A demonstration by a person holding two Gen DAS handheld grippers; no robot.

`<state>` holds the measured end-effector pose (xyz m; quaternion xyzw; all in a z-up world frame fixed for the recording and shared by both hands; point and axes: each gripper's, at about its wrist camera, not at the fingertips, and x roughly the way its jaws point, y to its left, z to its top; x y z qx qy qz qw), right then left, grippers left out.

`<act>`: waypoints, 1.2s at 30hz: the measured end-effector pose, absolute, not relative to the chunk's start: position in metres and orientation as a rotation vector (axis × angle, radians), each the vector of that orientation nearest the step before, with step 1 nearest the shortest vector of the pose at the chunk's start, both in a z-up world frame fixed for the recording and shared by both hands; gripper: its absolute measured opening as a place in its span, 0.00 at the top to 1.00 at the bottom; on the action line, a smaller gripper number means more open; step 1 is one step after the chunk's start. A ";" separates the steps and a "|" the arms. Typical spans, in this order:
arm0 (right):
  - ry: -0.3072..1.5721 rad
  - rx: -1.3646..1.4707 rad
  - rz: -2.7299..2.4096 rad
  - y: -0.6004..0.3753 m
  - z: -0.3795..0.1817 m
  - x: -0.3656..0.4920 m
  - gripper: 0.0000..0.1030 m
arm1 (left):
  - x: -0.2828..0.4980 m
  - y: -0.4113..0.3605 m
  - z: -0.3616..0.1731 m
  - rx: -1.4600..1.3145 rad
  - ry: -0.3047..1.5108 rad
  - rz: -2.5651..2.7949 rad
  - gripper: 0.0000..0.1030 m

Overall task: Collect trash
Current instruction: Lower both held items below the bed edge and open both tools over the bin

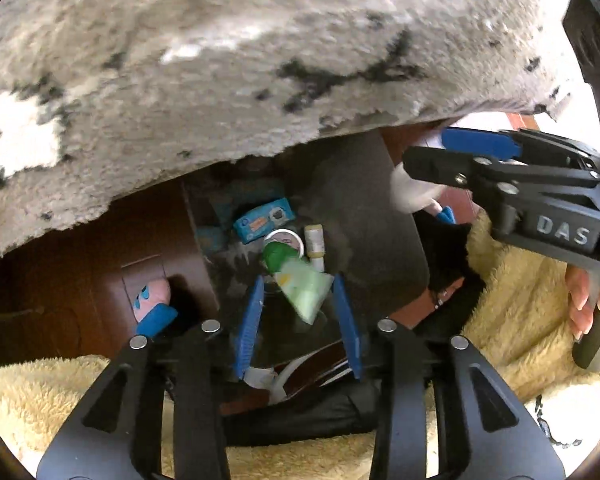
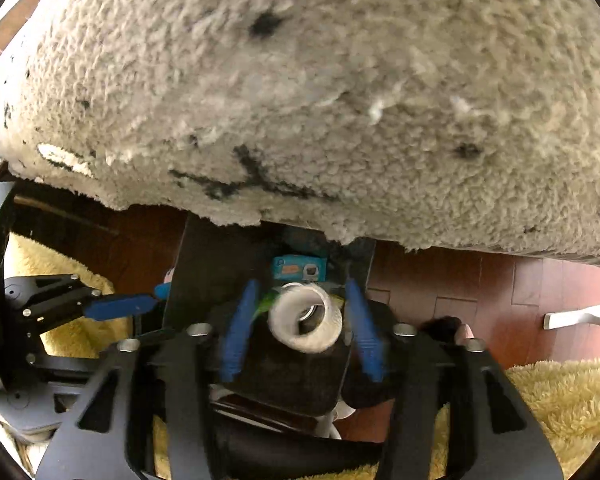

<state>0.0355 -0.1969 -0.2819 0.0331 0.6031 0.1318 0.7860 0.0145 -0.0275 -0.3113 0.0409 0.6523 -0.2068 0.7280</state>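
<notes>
In the left wrist view my left gripper (image 1: 298, 280) hangs over a dark bin (image 1: 364, 220). Its blue fingers (image 1: 252, 320) stand apart. A blurred pale-green tube with a green cap (image 1: 300, 284) lies between them, and neither pad presses on it. Inside the bin lie a blue packet (image 1: 264, 220), a round white lid (image 1: 286, 238) and a small bottle (image 1: 314, 240). In the right wrist view my right gripper (image 2: 301, 284) is open over the same bin (image 2: 204, 264). A blurred white tape roll (image 2: 306, 322) sits loose between its pads.
A shaggy grey rug with black marks (image 1: 220, 80) fills the upper half of both views. Red-brown wooden floor (image 2: 460, 280) surrounds the bin. Yellow fluffy fabric (image 1: 520, 300) lies close below. A pink and blue plush toy (image 1: 150, 300) sits left of the bin, and a white object (image 2: 580, 316) lies at the right.
</notes>
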 end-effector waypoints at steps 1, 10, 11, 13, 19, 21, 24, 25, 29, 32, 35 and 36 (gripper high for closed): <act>1.296 0.077 0.279 -0.199 -0.281 0.035 0.41 | 0.015 -0.025 -0.311 0.084 1.435 -0.447 0.63; 1.261 0.143 0.250 -0.221 -0.269 0.035 0.27 | 0.017 -0.018 -0.297 0.095 1.386 -0.391 0.40; 1.258 0.155 0.255 -0.222 -0.267 0.035 0.26 | 0.016 -0.018 -0.294 0.096 1.379 -0.388 0.38; 1.250 0.170 0.260 -0.227 -0.261 0.037 0.22 | 0.015 -0.017 -0.287 0.093 1.366 -0.390 0.34; 1.203 0.157 0.274 -0.232 -0.237 0.032 0.20 | 0.013 -0.008 -0.260 0.077 1.315 -0.390 0.29; 1.187 0.151 0.271 -0.232 -0.224 0.032 0.17 | 0.012 -0.008 -0.250 0.087 1.293 -0.388 0.28; 1.151 0.133 0.257 -0.233 -0.203 0.029 0.15 | 0.014 -0.009 -0.229 0.112 1.244 -0.390 0.21; 1.134 0.128 0.256 -0.234 -0.194 0.030 0.15 | 0.016 -0.008 -0.221 0.118 1.231 -0.389 0.17; 1.013 0.111 0.226 -0.251 -0.148 0.039 0.07 | 0.031 -0.002 -0.183 0.130 1.150 -0.377 0.11; 0.946 0.090 0.201 -0.263 -0.118 0.056 0.07 | 0.046 -0.001 -0.154 0.139 1.080 -0.369 0.08; 0.909 0.073 0.181 -0.273 -0.096 0.075 0.07 | 0.063 -0.003 -0.133 0.158 1.018 -0.344 0.08; 0.905 0.075 0.176 -0.277 -0.090 0.083 0.07 | 0.070 -0.004 -0.126 0.166 0.999 -0.335 0.08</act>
